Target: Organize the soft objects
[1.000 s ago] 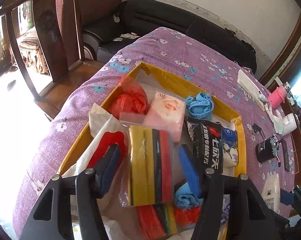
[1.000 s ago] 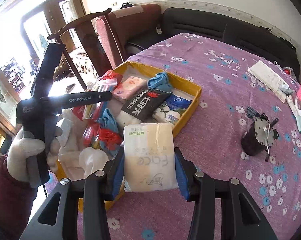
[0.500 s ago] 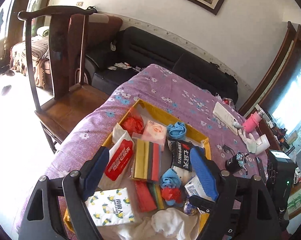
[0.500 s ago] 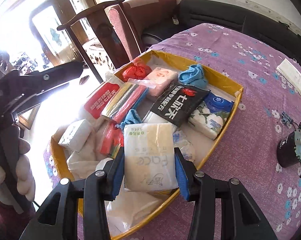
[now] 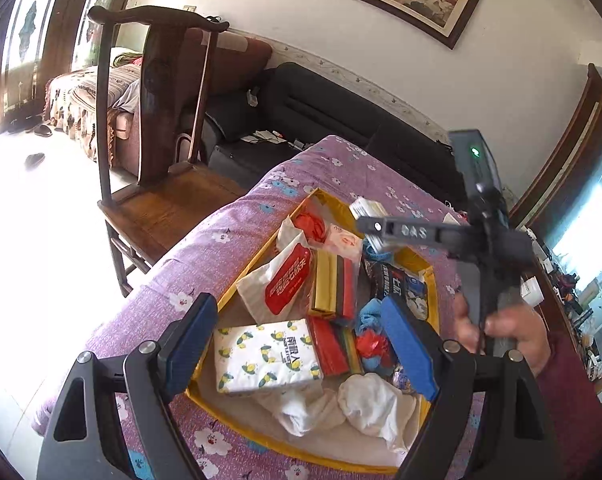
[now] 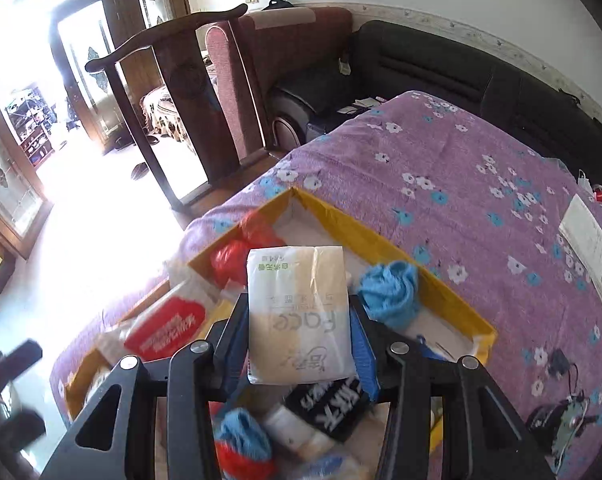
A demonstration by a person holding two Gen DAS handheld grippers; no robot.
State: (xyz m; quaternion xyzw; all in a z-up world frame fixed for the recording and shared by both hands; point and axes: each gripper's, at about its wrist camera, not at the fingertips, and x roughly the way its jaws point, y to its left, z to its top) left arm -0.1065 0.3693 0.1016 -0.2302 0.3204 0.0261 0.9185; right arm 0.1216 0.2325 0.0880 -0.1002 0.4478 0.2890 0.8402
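Observation:
A yellow box on the purple flowered tablecloth holds several soft things: a lemon-print tissue pack, a red-label pack, a striped sponge pack, white cloth and a blue cloth. My left gripper hovers open above the box's near end, nothing between its blue pads. My right gripper is shut on a white tissue pack and holds it over the box. In the left wrist view that right gripper hangs above the box's far end, a hand on its handle.
A dark wooden chair stands at the table's left corner, with a black sofa behind. On the cloth to the right lie a white paper and a small black device. The table edge falls away at the left.
My left gripper has widened its jaws around the striped sponge pack and drawn back and up from the box. My right gripper has carried the white tissue pack from beside the box to over it.

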